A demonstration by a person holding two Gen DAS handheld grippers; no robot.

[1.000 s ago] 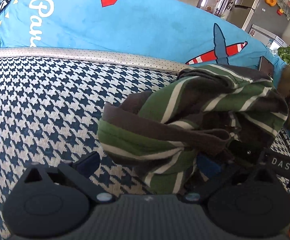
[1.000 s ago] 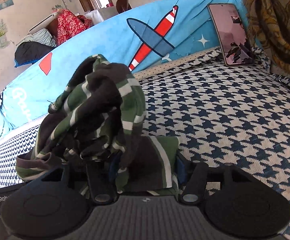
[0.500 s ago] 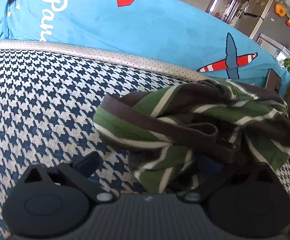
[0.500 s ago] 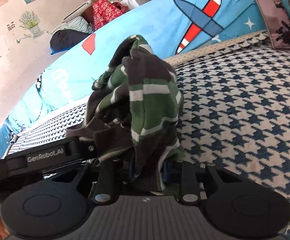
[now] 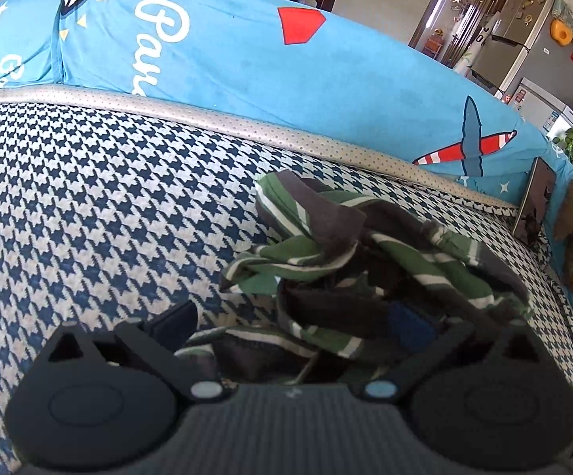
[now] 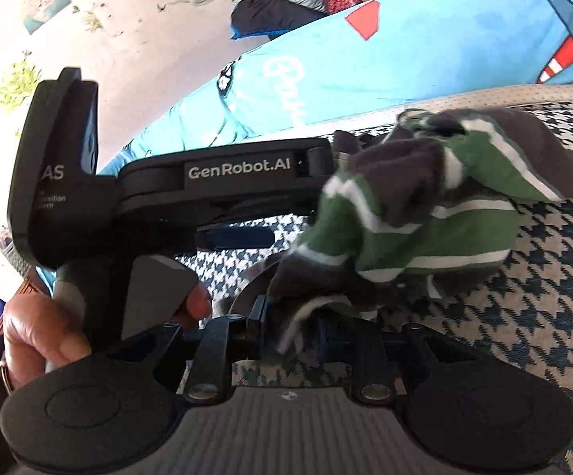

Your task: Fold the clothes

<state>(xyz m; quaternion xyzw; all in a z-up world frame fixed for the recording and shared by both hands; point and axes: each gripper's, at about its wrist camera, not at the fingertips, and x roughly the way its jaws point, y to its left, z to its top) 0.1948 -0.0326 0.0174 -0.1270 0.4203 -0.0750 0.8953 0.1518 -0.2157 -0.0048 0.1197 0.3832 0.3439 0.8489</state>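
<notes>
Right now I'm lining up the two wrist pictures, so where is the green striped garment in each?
Left wrist: the green striped garment lies crumpled right of centre, on the houndstooth cover.
Right wrist: the garment is bunched right of centre, its lower edge between that gripper's jaws.
Shared landmark: the blue cushion with the red shape, behind the garment.

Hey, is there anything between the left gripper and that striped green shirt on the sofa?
Nothing visible. The left gripper stands open with the shirt bunched right between its fingers, lying on the houndstooth cover. The right gripper pinches another part.
</notes>
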